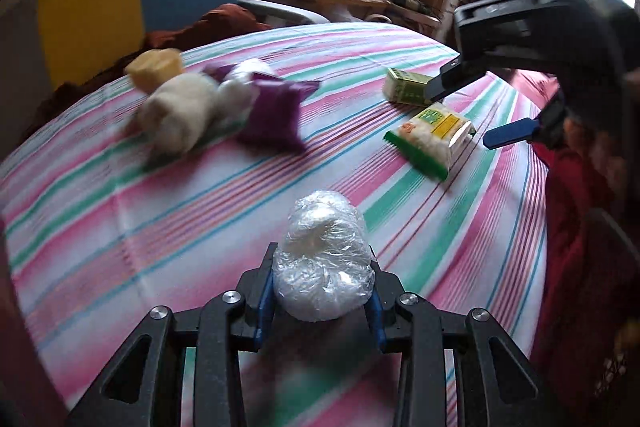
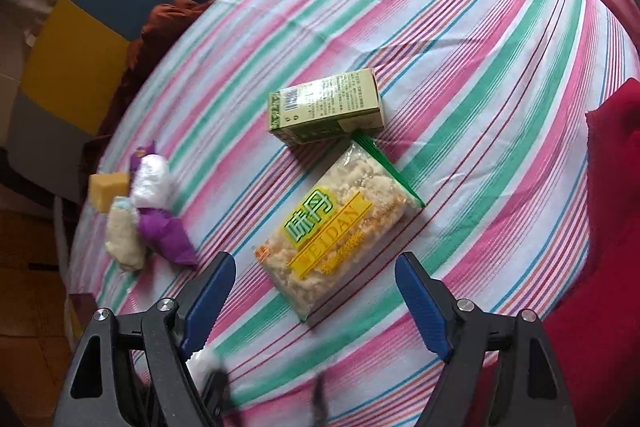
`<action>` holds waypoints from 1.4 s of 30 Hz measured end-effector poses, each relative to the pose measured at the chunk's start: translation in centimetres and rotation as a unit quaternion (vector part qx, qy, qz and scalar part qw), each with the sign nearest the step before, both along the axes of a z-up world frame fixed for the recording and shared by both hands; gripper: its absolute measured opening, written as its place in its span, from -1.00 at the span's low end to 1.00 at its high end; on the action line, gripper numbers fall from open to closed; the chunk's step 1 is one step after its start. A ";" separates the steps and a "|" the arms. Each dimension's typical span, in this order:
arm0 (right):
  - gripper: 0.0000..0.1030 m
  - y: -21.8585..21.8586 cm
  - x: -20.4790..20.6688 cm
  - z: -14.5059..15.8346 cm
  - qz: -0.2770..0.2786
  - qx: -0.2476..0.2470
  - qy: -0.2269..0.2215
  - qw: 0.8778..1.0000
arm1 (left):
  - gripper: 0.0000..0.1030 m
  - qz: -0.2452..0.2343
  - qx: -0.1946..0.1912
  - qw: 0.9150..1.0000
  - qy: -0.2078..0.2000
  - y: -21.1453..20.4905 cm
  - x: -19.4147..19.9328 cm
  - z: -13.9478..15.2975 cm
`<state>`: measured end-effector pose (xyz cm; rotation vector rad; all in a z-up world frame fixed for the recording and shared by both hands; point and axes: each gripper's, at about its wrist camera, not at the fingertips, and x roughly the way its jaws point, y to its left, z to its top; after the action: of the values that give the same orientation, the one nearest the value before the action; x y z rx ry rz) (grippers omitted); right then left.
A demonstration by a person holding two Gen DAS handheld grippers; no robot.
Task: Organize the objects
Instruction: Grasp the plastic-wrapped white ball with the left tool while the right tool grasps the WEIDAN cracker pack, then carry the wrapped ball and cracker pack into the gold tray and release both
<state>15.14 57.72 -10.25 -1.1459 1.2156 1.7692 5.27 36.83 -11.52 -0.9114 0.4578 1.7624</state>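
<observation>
Striped pink, green and white cloth (image 1: 200,227) covers the round table, and sorting looks barely begun. At lower centre of the left view, the left gripper (image 1: 320,291) is clamped on a ball wrapped in clear plastic film (image 1: 324,259). The right gripper (image 2: 316,291) hangs open above a clear bag of pale flakes with a yellow label (image 2: 340,227), beside a green cardboard box (image 2: 324,107). At left lie 4 loose items: a yellow block (image 1: 156,67), a cream lump (image 1: 180,111), a white bundle (image 2: 150,181), a purple packet (image 1: 276,111). No bin or tray shows; only the bag holds anything.

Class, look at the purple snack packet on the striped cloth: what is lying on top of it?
A white plastic-wrapped bundle lies across the purple packet. The part of the packet under the bundle is hidden.
</observation>
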 end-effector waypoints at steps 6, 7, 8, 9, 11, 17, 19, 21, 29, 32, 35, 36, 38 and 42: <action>0.66 0.9 -2.5 -1.9 -0.009 0.025 -0.038 0.999 | -0.24 0.008 0.013 1.000 -0.003 -0.6 -0.3 -0.3; 0.68 1.0 -2.9 -2.2 -0.004 0.028 -0.049 0.998 | -0.23 0.008 0.015 1.000 -0.004 -0.5 -0.4 -0.3; 0.65 0.8 -3.3 -2.0 0.006 0.046 -0.054 0.997 | -0.23 0.008 0.016 1.000 -0.005 -0.5 -0.5 -0.4; 0.59 0.6 -3.7 -2.0 0.019 0.054 -0.058 0.997 | -0.23 0.008 0.019 1.000 -0.008 -0.7 -0.6 -0.5; 0.43 0.0 -4.3 -2.0 0.045 0.064 -0.065 0.995 | -0.23 0.008 0.023 1.000 -0.016 -1.0 -0.7 -0.4; 0.21 -1.4 -6.2 -2.2 0.116 0.073 -0.057 0.989 | -0.21 0.008 0.034 0.999 -0.034 -1.3 -1.1 -0.4; 0.22 -1.4 -6.2 -2.3 0.121 0.073 -0.057 0.988 | -0.19 0.006 0.036 0.999 -0.037 -1.3 -1.1 -0.4; 0.22 -1.3 -6.1 -2.4 0.122 0.073 -0.059 0.988 | -0.17 0.006 0.036 0.999 -0.037 -1.3 -1.0 -0.3; 0.25 -1.0 -5.8 -2.8 0.131 0.076 -0.070 0.986 | -0.10 0.003 0.035 0.999 -0.033 -1.2 -0.7 -0.2; 0.25 -0.8 -5.5 -2.8 0.130 0.075 -0.069 0.986 | -0.10 0.003 0.034 0.999 -0.034 -1.2 -0.7 -0.2; 0.22 -0.6 -5.2 -2.9 0.129 0.076 -0.068 0.986 | -0.10 0.004 0.029 0.999 -0.033 -1.1 -0.6 -0.2; 0.21 -0.4 -5.1 -2.9 0.129 0.077 -0.068 0.986 | -0.08 0.004 0.027 0.999 -0.034 -1.0 -0.6 -0.1; 0.18 -0.2 -4.7 -2.9 0.126 0.076 -0.065 0.987 | -0.06 0.004 0.022 0.999 -0.034 -0.8 -0.7 -0.1; 0.12 0.3 -4.1 -2.9 0.121 0.075 -0.059 0.988 | -0.07 0.002 0.010 1.000 -0.016 -0.6 -0.3 -0.2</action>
<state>11.04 58.07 -13.18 -1.3334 0.8868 1.9038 4.94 36.25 -11.67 -0.9266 0.4176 1.7500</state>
